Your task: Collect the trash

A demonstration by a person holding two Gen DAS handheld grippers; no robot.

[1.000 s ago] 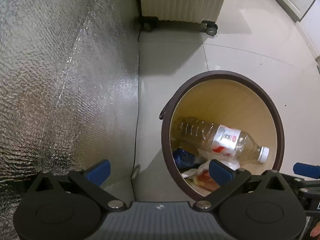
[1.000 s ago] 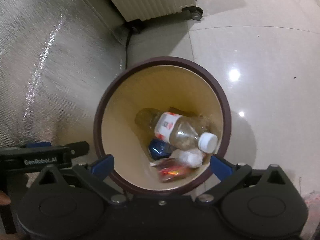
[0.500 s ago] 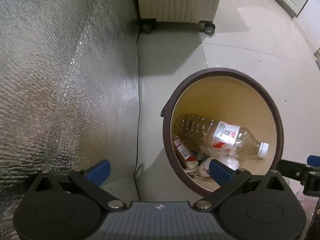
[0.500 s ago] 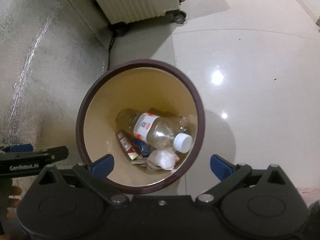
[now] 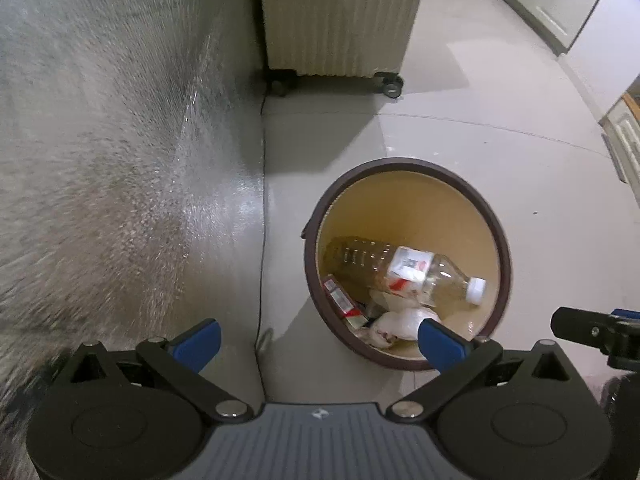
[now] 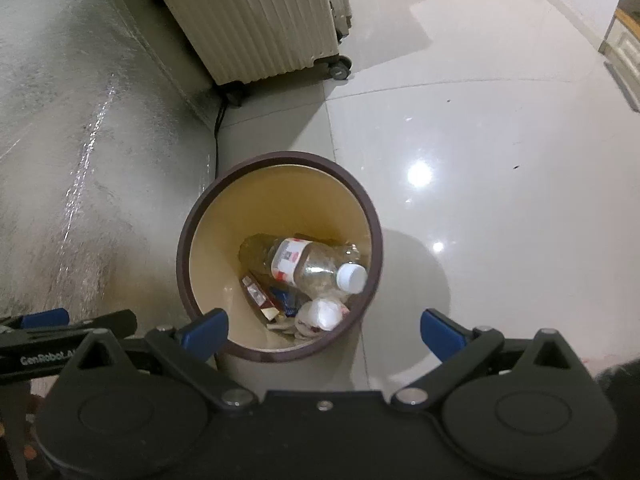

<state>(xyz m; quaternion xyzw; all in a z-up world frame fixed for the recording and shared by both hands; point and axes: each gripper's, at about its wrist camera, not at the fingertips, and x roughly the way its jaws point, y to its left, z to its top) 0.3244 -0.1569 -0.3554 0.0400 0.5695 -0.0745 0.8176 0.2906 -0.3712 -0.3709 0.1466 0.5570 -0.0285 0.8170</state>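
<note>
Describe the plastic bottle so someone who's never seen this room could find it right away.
Find the cream ribbed suitcase on wheels by the silvery wall; in front of it on the tiled floor stands a round bin with a dark brown rim and tan inside. The plastic bottle lies slanted on top of the trash in it. It is the only clear item, with a white cap and red-and-white label.
</note>
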